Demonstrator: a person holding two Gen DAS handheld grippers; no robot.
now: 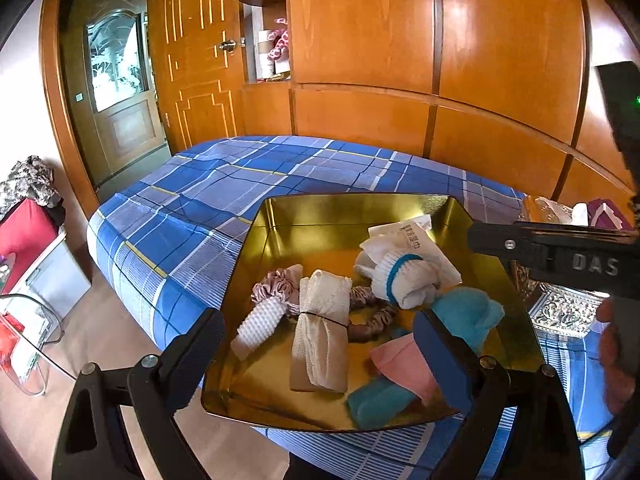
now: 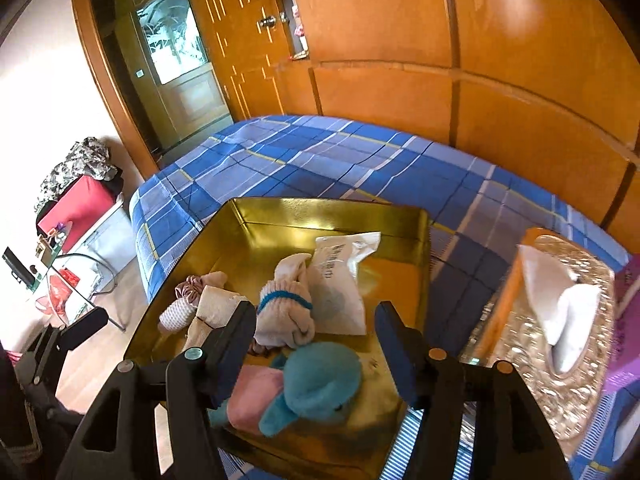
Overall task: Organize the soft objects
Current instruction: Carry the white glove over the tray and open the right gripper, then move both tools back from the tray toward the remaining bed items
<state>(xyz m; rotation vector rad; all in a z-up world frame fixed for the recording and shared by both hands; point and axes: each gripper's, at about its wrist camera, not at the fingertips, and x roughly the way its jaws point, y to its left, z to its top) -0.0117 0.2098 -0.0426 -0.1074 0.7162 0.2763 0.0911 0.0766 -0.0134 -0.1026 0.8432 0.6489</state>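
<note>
Gold tin: a shallow, shiny gold tray (image 1: 344,216) lies open on the bed and holds all the soft things.
Soft things in the tin: a rolled white sock with a teal band (image 1: 402,276) sits near the middle, touching a white wipes packet (image 1: 416,236) with printed characters behind it. A cream gauze bundle (image 1: 320,332) tied with a dark band lies beside a white ribbed roll (image 1: 260,322). A dusty pink satin scrunchie (image 1: 276,284) lies behind them.
Near corner of the tin: a teal plush piece (image 2: 316,388) rests on a pink cloth (image 2: 256,396), with more teal fabric showing at the near edge.
Bed: a blue plaid sheet (image 1: 224,184) with white and yellow lines covers it.
Beside the tin: a glittery tissue box (image 2: 560,344) with a white tissue standing out of its top.
Room: glossy orange wooden wardrobe panels (image 1: 500,40) fill the back wall; a wooden door (image 1: 196,52) and a frosted glass door stand at the left. A red box and clutter sit on the floor at the far left.
Left gripper (image 1: 320,364): jaws spread wide above the near edge of the tin, pinching nothing.
Right gripper (image 2: 316,340): jaws apart over the teal plush piece, which lies loose between them; neither pad presses on it.
</note>
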